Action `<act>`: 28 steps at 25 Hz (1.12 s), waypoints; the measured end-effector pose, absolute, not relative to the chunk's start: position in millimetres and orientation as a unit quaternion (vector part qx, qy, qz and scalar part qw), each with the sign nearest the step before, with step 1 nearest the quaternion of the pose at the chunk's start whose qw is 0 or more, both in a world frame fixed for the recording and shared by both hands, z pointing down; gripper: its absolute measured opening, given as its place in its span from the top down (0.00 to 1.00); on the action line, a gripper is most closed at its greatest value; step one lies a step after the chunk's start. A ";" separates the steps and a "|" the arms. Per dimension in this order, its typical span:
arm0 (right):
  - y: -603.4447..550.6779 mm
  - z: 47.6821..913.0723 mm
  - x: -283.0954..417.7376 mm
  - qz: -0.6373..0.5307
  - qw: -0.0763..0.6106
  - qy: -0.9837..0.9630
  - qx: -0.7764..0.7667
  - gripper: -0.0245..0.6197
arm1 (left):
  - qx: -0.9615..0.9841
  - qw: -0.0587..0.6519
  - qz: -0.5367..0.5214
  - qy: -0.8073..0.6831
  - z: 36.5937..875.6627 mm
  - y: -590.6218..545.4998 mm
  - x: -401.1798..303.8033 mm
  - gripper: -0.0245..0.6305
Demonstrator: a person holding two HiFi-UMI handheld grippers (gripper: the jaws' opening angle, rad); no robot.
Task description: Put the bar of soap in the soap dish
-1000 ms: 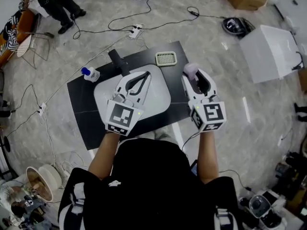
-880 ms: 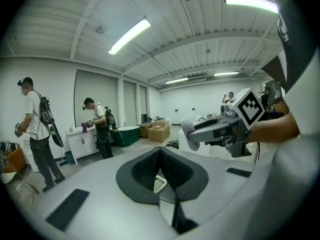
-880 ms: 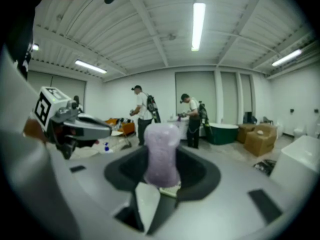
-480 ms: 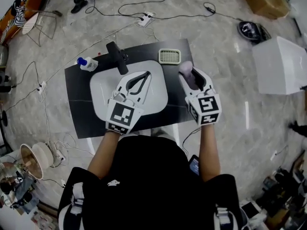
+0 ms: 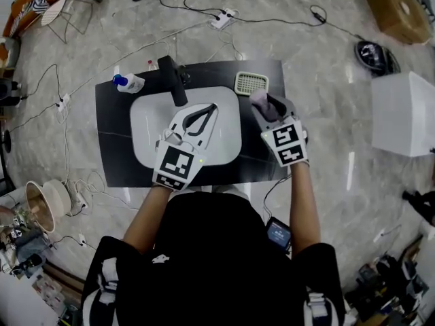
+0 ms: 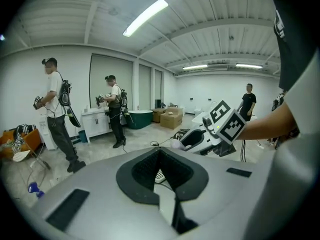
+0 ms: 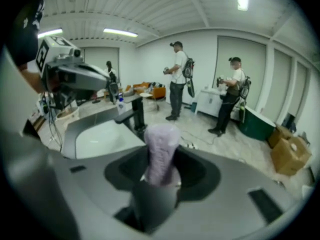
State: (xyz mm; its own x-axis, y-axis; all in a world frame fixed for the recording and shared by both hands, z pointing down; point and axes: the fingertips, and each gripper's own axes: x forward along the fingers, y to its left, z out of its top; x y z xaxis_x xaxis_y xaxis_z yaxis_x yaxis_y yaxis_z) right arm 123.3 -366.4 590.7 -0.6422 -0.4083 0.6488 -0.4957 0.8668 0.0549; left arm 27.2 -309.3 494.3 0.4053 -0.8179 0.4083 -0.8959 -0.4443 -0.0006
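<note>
Right gripper: my jaws are clamped on the bar of soap, pale purple, standing upright between them. The soap is held over the black counter, just on the near side of the soap dish and right of the white sink. Left gripper: over the sink, jaws together, nothing between them.

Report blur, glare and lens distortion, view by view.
Head view: fisheye bends the scene, bright streaks glare on the floor. Left gripper view: ceiling light blown out, dark round vignette. Right gripper view: bar of soap soft, close to the lens.
</note>
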 end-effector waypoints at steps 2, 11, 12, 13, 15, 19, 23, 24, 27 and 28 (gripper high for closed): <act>-371.6 608.8 118.6 0.057 0.371 -0.899 0.225 0.65 | 0.828 0.114 0.181 -0.518 499.7 -311.5 24.2 0.93; -394.3 678.4 101.3 0.029 0.477 -0.869 0.126 0.65 | 0.811 0.129 0.196 -0.536 522.2 -309.1 6.1 0.93; -397.6 684.2 100.5 0.022 0.488 -0.864 0.118 0.65 | 0.809 0.132 0.196 -0.538 524.0 -308.0 4.4 0.93; -401.2 690.5 99.8 0.014 0.500 -0.859 0.110 0.65 | 0.808 0.135 0.197 -0.539 526.1 -306.8 2.5 0.93; -408.5 704.5 99.0 0.001 0.524 -0.847 0.095 0.65 | 0.803 0.141 0.199 -0.543 531.9 -304.1 -1.3 0.93; -420.2 726.6 98.3 -0.027 0.567 -0.820 0.071 0.65 | 0.796 0.152 0.205 -0.549 541.1 -297.3 -6.8 0.93; -429.6 740.9 98.7 -0.061 0.595 -0.800 0.054 0.65 | 0.793 0.156 0.208 -0.551 545.8 -294.1 -8.6 0.93; -430.1 744.0 98.7 -0.063 0.599 -0.797 0.050 0.65 | 0.792 0.157 0.208 -0.552 546.3 -293.8 -9.2 0.93; -428.5 752.2 99.3 -0.061 0.607 -0.791 0.041 0.65 | 0.791 0.158 0.208 -0.554 546.8 -293.0 -11.5 0.93; -427.8 754.2 99.3 -0.060 0.609 -0.790 0.039 0.65 | 0.790 0.158 0.208 -0.555 546.8 -292.7 -12.4 0.93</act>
State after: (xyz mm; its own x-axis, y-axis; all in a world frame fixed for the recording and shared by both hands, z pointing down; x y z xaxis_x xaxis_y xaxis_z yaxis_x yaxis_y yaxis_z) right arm 99.3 -427.8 754.2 -0.2544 -0.1343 0.9577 0.0116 0.9898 0.1419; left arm -12.4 -292.7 546.8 0.2973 -0.8110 0.5039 -0.9424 -0.3340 0.0184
